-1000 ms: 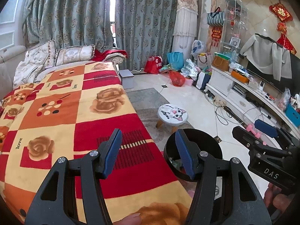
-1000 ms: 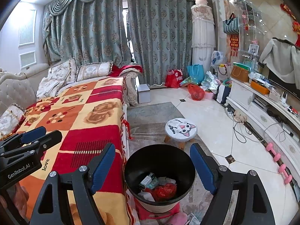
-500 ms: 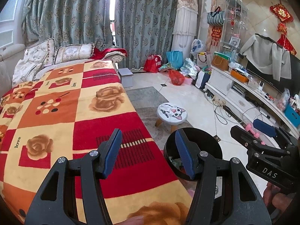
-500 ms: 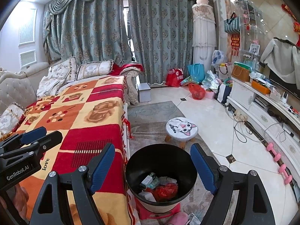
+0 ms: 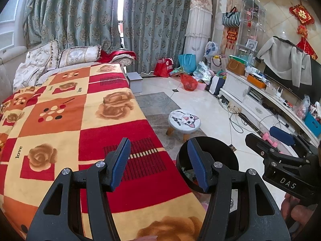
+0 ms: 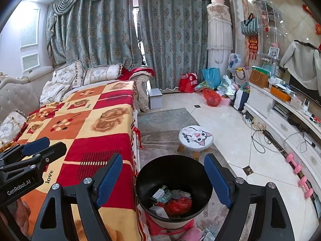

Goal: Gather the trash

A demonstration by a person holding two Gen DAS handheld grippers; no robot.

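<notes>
A black round trash bin (image 6: 174,182) stands on the floor beside the sofa. It holds a red wrapper (image 6: 178,203), a small box and other scraps. My right gripper (image 6: 163,177) is open and empty, held above the bin with its fingers either side of the rim. My left gripper (image 5: 159,162) is open and empty over the sofa's patterned blanket (image 5: 66,120); the bin (image 5: 208,160) shows partly behind its right finger. Each gripper also shows at the edge of the other's view.
A small cat-face stool (image 6: 195,137) stands just beyond the bin on a grey rug (image 6: 164,120). Bags (image 6: 210,84) lie by the curtains. A white TV cabinet (image 6: 280,120) runs along the right, with pink dumbbells (image 6: 299,174) and cables on the floor. Pink slippers lie by the bin.
Both grippers have drifted very slightly; the views are almost the same. Both stay open and empty.
</notes>
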